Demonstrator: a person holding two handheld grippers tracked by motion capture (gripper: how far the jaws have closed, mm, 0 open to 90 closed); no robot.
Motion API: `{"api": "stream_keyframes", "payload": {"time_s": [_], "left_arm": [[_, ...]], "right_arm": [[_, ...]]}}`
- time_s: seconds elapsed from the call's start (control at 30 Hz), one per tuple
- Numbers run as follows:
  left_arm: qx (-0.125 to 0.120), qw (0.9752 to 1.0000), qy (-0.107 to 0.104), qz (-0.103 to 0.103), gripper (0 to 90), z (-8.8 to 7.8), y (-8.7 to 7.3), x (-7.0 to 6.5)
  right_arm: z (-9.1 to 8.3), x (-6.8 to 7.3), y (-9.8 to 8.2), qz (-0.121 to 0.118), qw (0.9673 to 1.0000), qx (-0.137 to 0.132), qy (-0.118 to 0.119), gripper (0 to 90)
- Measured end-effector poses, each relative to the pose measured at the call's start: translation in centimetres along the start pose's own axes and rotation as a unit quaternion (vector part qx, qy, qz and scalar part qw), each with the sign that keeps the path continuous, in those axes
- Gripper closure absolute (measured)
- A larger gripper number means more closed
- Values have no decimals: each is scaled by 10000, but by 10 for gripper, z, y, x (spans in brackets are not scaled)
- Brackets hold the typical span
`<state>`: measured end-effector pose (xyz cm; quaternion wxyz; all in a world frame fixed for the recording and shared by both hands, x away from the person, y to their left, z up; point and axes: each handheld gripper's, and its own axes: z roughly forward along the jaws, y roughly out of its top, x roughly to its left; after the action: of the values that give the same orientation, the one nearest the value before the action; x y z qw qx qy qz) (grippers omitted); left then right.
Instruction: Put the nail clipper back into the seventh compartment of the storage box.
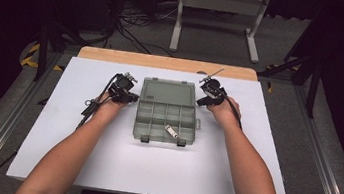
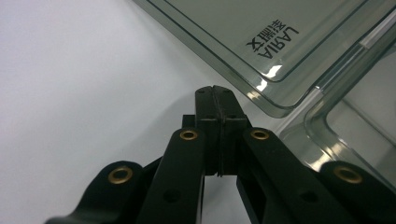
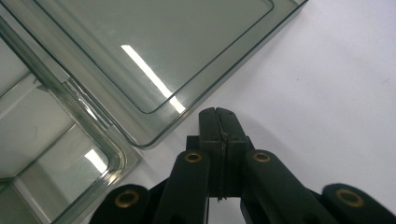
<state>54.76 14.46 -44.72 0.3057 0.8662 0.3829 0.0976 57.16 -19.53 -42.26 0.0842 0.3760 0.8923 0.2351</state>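
Overhead, a small white part [image 1: 171, 131] lies in the organizer box [image 1: 166, 111]; close up, both tongs [image 2: 215, 91] [image 3: 218, 113] are pressed together, empty.

open box [image 1: 166, 110] mid-table, bare table [image 1: 150, 170] around

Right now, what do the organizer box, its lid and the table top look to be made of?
Organizer box and lid: likely clear smoke-grey plastic, glossy; light glints on rounded edges and the surface beneath shows through. Table top: matte white sheet, no glare; wood-coloured strip at its far edge, perhaps board.
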Motion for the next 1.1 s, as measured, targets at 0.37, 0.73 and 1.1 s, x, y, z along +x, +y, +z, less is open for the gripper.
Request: {"api": "stream_keyframes", "payload": {"time_s": [0.37, 0.73, 1.1], "left_arm": [[-7, 10000, -33, -35, 893, 0, 0, 1], [-23, 9999, -97, -46, 891, 1, 0, 1], [-21, 9999, -126, -42, 893, 2, 1, 3]], "right_arm": [[6, 0, -2, 13, 10000, 31, 37, 900], [6, 2, -1, -98, 9999, 51, 33, 900], [7, 2, 0, -92, 9999, 53, 39, 900]]}}
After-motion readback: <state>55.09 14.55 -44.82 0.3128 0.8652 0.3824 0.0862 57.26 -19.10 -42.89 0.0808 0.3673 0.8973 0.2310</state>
